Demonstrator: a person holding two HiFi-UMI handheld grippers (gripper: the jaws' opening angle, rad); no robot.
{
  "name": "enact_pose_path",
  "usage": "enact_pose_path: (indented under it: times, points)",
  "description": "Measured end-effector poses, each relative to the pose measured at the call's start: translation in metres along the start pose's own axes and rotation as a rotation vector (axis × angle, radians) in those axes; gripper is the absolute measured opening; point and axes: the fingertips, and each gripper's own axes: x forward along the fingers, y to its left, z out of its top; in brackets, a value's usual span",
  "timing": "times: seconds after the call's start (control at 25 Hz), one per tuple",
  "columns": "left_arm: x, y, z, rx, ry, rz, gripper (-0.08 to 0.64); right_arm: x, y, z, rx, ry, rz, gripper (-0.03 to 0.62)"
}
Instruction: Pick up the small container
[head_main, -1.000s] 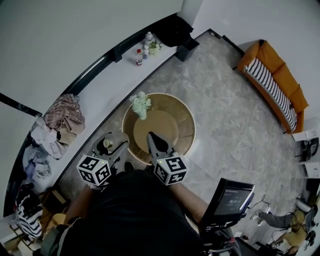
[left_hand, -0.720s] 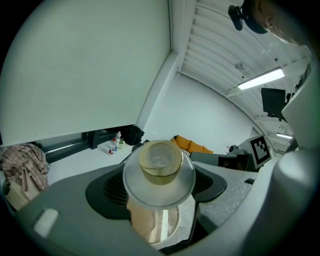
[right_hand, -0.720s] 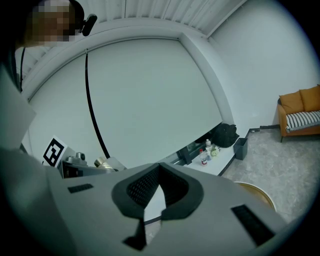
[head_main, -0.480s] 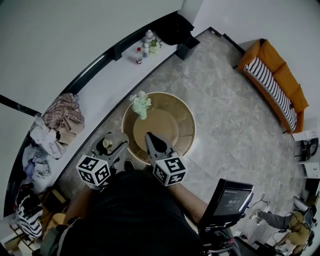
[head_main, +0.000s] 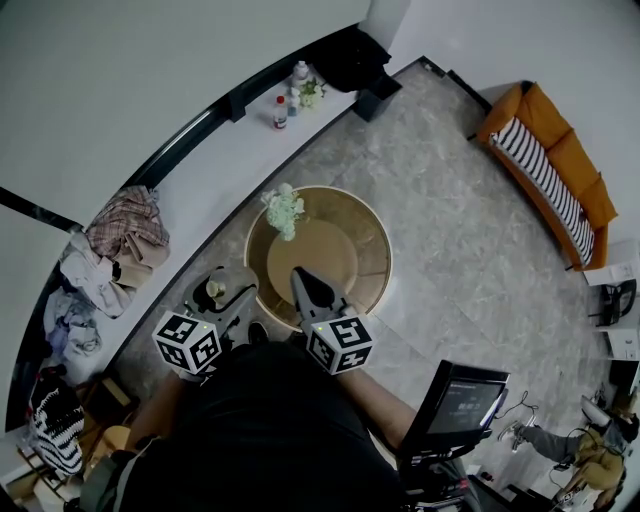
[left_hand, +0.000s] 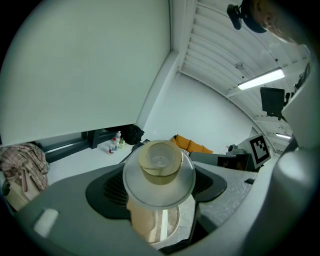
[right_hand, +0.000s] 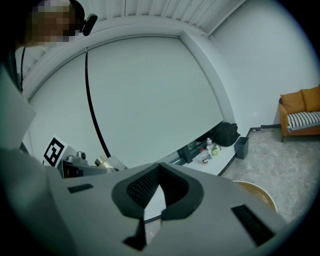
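The small container (left_hand: 159, 167) is a clear round jar with a gold cap. It sits clamped between the two dark pads of my left gripper (left_hand: 159, 192), held up off any surface. In the head view the container (head_main: 213, 288) shows at the tip of the left gripper (head_main: 226, 298), just left of the round table. My right gripper (head_main: 303, 280) hovers over the table's near edge. In the right gripper view its pads (right_hand: 172, 187) meet with nothing between them, and the gold cap (right_hand: 102, 161) shows to the left.
A round wooden table (head_main: 372, 245) carries a bunch of pale flowers (head_main: 284, 208). A white ledge (head_main: 200, 190) behind it holds bottles (head_main: 281, 112) and a heap of clothes (head_main: 125, 235). An orange sofa (head_main: 550, 160) stands far right, a monitor (head_main: 462, 400) near right.
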Motion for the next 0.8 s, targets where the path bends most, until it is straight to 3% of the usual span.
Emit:
enact_pose_path:
  times: [0.8]
  points:
    - [-0.0013, 0.0014, -0.0021, 0.009, 0.003, 0.0, 0.339, 0.0022, 0.0034, -0.0019, -0.008, 0.003, 0.011, 0.006]
